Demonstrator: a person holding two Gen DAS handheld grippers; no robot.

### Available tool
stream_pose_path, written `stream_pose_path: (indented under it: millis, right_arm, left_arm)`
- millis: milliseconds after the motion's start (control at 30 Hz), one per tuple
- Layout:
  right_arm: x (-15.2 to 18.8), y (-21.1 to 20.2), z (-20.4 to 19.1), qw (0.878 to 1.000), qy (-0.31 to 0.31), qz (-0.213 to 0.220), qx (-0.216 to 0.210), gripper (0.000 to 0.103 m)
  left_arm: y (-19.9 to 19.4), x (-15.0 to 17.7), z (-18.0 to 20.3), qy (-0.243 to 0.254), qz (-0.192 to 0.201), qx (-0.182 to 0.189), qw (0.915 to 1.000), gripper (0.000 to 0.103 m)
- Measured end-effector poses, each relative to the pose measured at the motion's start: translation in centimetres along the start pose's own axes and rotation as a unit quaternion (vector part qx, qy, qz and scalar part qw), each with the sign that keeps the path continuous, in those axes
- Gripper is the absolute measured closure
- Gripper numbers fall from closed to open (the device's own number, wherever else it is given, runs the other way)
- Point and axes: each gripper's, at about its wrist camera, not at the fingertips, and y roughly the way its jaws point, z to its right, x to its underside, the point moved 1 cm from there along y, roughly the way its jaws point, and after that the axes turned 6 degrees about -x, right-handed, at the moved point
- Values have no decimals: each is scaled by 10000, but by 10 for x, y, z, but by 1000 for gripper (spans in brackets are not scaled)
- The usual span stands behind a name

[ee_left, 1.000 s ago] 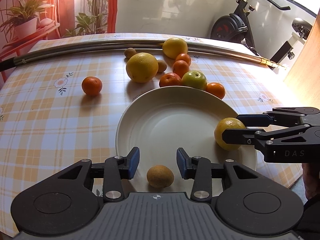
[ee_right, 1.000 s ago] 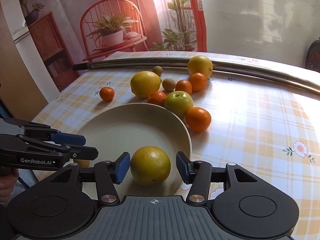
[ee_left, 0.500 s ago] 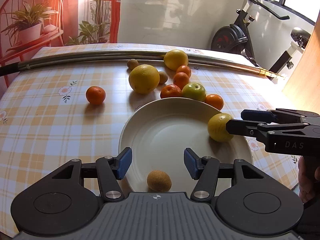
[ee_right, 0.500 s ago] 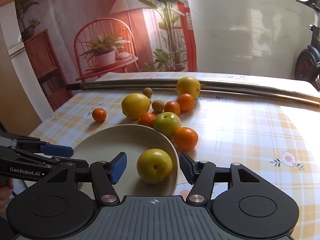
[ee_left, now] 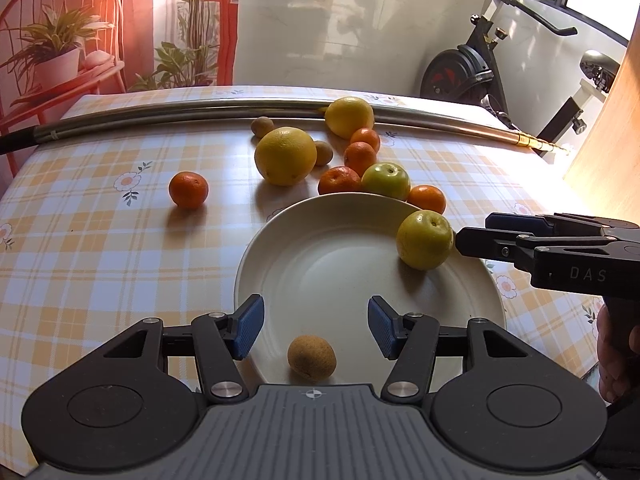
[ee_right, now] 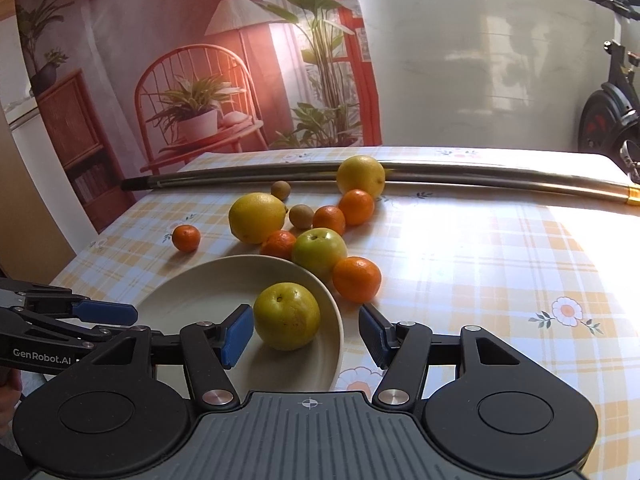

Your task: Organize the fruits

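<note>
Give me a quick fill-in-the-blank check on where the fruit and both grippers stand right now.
1. The kiwi and the yellow-green apple both lie on the ____.
2. The jaws of the left gripper are ____.
3. Counting all of them, ____ oranges sit on the tablecloth.
4. The lone orange lies to the ____ of the plate in the left wrist view.

Missing words: plate; open; five; left

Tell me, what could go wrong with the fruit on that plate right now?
1. The yellow-green fruit sits near the plate's rim, free between the open right claw tips; a nudge could roll it off.
2. The small brown fruit lies loose at the near edge, between the open left claw tips, and could get knocked out.
</note>
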Motion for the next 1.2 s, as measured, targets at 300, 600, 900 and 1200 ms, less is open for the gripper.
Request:
stream_pose_path:
  millis: [300, 600, 900, 1200]
  right_arm:
    - [0, 0, 1, 10000, 46, 58, 45, 48]
    - [-1, -2, 8, 9998, 157, 119, 61, 48]
    - [-9, 5, 22, 9994, 216, 207, 196, 48]
    - [-19, 17, 39, 9988, 281, 282, 277, 48]
  left_arm:
    - [-1, 0, -1, -30, 18, 0, 10000, 43]
    - [-2, -8, -11, -144, 89, -65, 9998, 43]
    - [-2, -49, -45, -297, 476, -539, 9970, 43]
    - [20, -72, -67, -230, 520, -920, 9941, 43]
